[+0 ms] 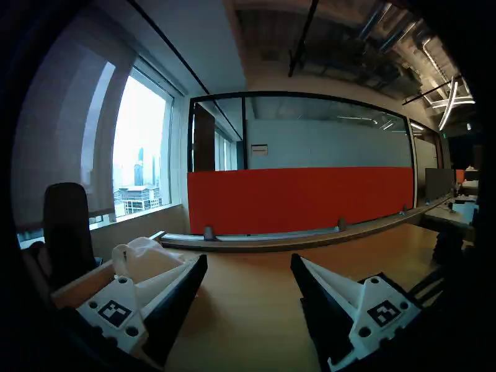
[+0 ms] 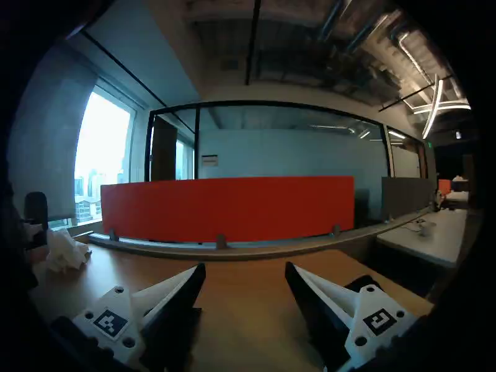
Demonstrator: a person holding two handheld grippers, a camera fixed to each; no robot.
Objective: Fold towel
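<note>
Item under inspection: the towel, white, bunched in a crumpled heap at the left end of the wooden desk. No corner or hem can be told apart in the heap. In the right gripper view the towel lies far to the left, well apart from that tool.

Handling, as judged: soft, light and limp. It should sag and drag rather than hold shape. It is best taken at an outer edge or corner, once one is found, and spread flat before any fold.

Left gripper: jaws spread wide, nothing between them, towel just beyond its left finger. Right gripper: likewise spread and empty, above bare desk.

Surroundings: red partition along the desk's far side; window to the left.
</note>
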